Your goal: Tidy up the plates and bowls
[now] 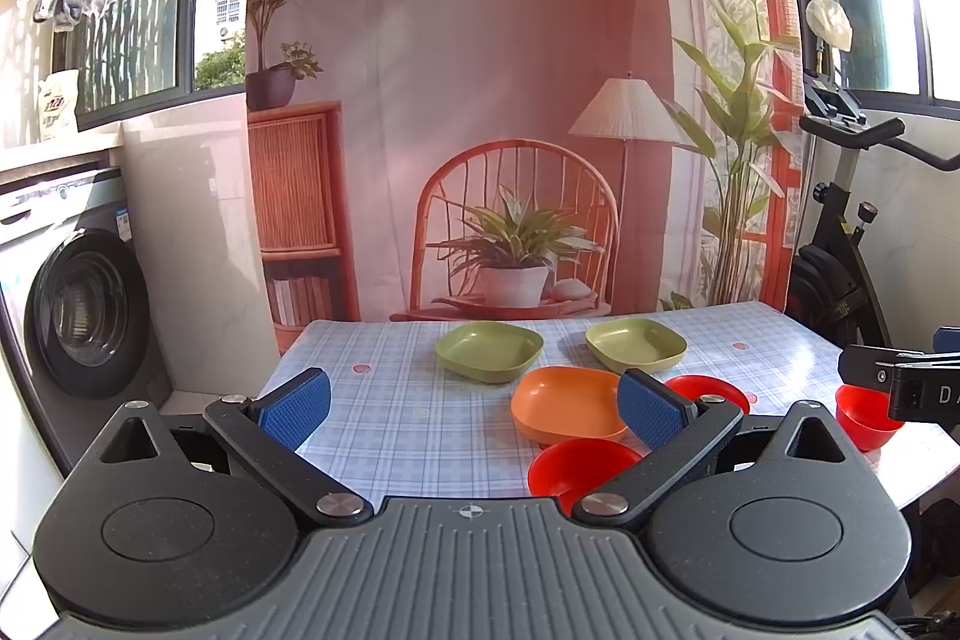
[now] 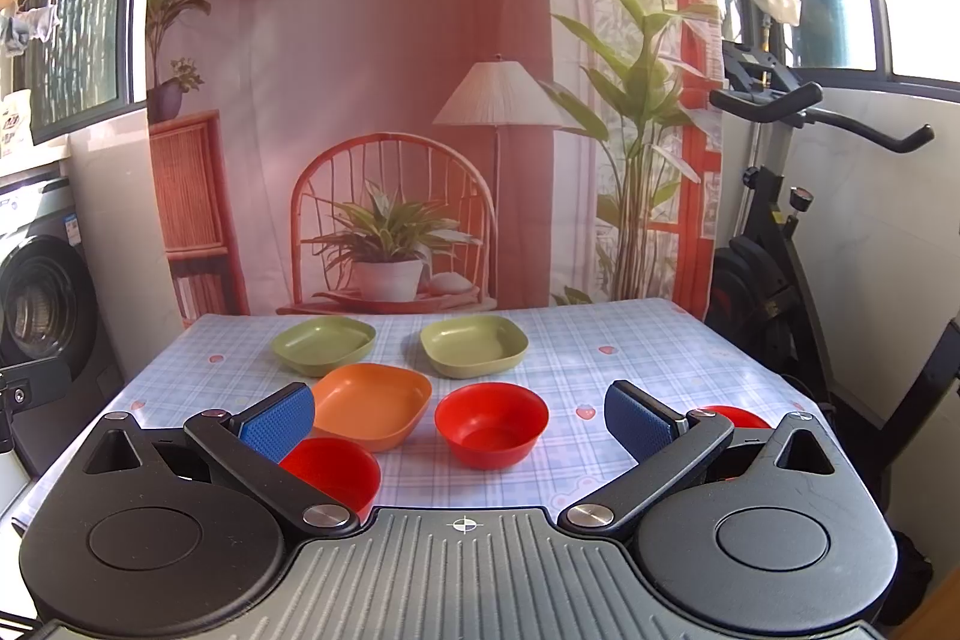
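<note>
On the checked tablecloth (image 2: pixel 600 376) lie two green square plates (image 2: pixel 324 343) (image 2: pixel 474 345) at the back, an orange square plate (image 2: pixel 373 403) in front of them, and three red bowls: one near left (image 2: pixel 336 469), one in the middle (image 2: pixel 491 424), one at the right (image 2: pixel 735 418) partly hidden by a finger. My right gripper (image 2: pixel 459 418) is open and empty, above the near edge. My left gripper (image 1: pixel 474 406) is open and empty, left of the orange plate (image 1: pixel 567 403). The green plates (image 1: pixel 489 351) (image 1: pixel 636 343) and red bowls (image 1: pixel 579 466) (image 1: pixel 708 391) (image 1: pixel 864 415) also show there.
A washing machine (image 1: pixel 84 310) stands left of the table. An exercise bike (image 2: pixel 780 244) stands to the right. A printed backdrop (image 2: pixel 420 130) hangs behind the table. The right gripper's body (image 1: pixel 900 376) shows at the left wrist view's right edge.
</note>
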Demonstrator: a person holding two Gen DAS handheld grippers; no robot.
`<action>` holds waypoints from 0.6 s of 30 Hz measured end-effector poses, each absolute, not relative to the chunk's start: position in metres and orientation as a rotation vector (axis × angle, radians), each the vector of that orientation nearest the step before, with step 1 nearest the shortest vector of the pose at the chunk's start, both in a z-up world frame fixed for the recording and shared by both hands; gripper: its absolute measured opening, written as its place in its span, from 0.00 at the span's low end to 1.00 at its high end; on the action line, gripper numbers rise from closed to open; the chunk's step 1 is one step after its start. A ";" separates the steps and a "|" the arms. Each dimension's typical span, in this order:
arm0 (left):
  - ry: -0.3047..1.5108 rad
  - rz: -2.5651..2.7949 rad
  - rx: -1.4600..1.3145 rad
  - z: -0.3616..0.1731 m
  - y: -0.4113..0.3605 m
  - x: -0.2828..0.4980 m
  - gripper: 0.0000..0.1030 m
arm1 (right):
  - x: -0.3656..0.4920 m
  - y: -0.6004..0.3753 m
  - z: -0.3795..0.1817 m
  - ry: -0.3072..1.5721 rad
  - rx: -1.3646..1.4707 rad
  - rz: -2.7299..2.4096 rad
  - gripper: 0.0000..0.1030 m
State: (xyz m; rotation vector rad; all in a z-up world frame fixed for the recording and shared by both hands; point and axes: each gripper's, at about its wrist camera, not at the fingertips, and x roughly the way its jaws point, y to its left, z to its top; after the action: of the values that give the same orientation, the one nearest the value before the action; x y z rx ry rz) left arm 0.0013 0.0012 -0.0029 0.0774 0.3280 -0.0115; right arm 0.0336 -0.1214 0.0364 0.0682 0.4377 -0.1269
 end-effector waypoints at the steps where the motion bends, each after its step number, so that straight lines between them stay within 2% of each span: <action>1: 0.328 -0.011 0.077 -0.003 0.001 0.001 1.00 | 0.033 -0.121 0.036 0.438 0.069 -0.127 1.00; 18: 0.338 -0.011 0.071 -0.003 0.000 0.004 1.00 | 0.034 -0.122 0.036 0.440 0.068 -0.127 1.00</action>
State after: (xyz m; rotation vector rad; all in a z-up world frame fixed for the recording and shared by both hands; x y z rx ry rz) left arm 0.0036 0.0005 -0.0025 0.0709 0.3383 -0.0112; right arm 0.0341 -0.1221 0.0359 0.0681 0.4396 -0.1266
